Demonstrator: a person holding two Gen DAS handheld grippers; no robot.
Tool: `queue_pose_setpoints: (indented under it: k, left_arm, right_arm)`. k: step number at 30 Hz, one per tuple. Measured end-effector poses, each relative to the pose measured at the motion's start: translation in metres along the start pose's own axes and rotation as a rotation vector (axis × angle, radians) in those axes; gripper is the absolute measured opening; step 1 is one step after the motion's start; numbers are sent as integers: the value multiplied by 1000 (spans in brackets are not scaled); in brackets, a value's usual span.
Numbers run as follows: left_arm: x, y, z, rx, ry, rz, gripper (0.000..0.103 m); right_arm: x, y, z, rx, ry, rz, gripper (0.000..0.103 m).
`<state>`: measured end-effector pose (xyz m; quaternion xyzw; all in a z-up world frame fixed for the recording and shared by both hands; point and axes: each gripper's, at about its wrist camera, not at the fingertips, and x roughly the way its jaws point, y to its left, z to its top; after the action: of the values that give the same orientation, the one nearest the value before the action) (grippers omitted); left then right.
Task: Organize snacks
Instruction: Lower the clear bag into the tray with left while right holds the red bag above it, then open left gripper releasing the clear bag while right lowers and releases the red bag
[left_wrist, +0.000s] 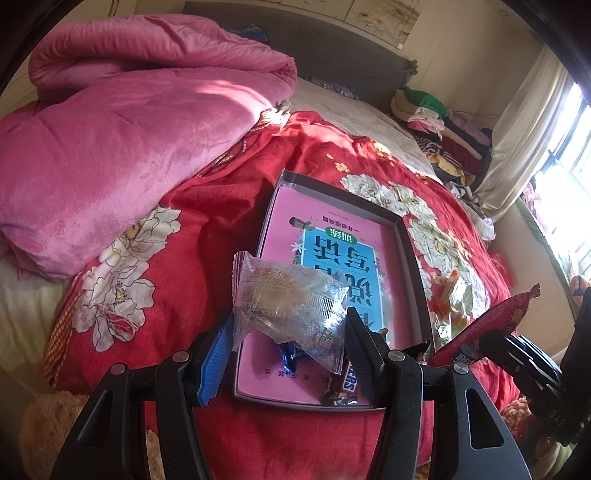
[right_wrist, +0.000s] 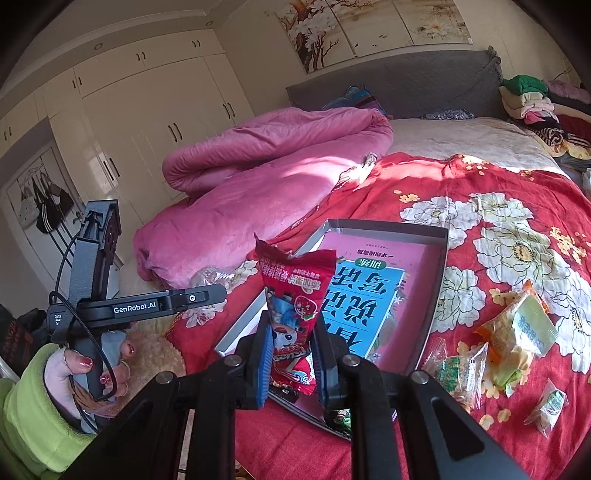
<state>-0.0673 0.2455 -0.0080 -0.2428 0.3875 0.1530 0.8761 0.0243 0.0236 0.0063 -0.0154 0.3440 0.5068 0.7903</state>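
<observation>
Left gripper (left_wrist: 290, 343): we hold its fingers partly open, closed on the clear packet (left_wrist: 290, 299), above the box (left_wrist: 413, 258).
Right gripper (right_wrist: 290, 354): fingers pinched tight on the red packet (right_wrist: 295, 295), over the box's near end.
Handling: both look light, crinkly and slippery; we judge a grip across the flat middle safest, and the contents may crush.
Box: open on the bed (right_wrist: 498, 184), a pink book (left_wrist: 332, 236) lining it, wrapped bars (left_wrist: 340, 384) already at its near end.
Around: loose packets (right_wrist: 513, 332) lie on the red cover beside the box; the pink quilt (left_wrist: 110, 147) is well apart.
In the way: we judge the two grippers crowd each other.
</observation>
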Motion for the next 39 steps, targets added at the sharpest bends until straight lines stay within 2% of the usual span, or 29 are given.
queue_pose_setpoints:
  k: [9, 17, 28, 39]
  left_arm:
    - [27, -12, -13, 59, 93, 62, 60]
    - [43, -22, -23, 102, 161, 67, 60]
    - [54, -33, -30, 143, 199, 65, 60]
    - [57, -37, -32, 164, 205, 57, 60]
  right_arm:
    - [16, 3, -7, -1, 38, 5, 20]
    - [24, -3, -14, 18, 62, -10, 20]
    - [37, -10, -18, 48, 90, -1, 20]
    - [56, -15, -26, 67, 147, 11, 21]
